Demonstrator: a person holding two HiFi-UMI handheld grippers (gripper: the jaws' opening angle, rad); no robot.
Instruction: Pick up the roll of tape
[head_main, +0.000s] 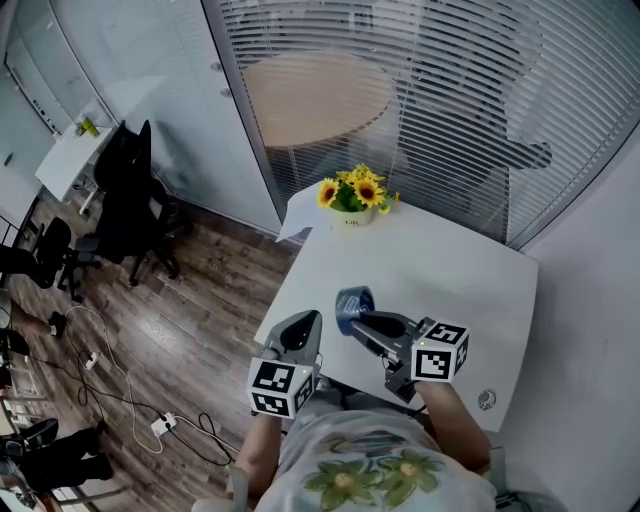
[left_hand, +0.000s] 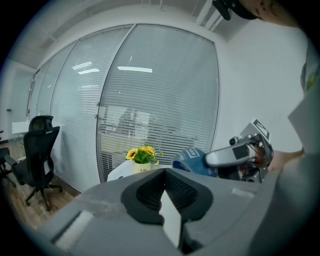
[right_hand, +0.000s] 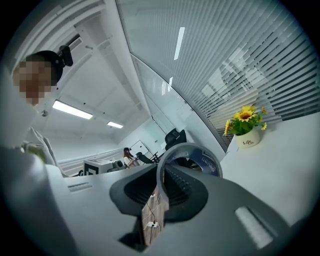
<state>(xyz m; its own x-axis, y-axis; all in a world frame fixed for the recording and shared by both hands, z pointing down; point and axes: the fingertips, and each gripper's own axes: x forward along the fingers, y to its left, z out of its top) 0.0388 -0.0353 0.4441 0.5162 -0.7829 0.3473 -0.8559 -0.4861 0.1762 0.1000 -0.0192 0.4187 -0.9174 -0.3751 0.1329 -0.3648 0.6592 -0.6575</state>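
Fingers of right gripper pinch the roll of tape; left gripper fingers closed, empty.

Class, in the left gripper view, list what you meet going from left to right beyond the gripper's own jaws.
From the left: black office chair → vase of sunflowers → roll of tape.

Tape roll looks like glossy blue film. Right gripper and left gripper are matt grey plastic with ribbed black pads. Table is smooth matt white, and the floor on the left is wood-grain planks.
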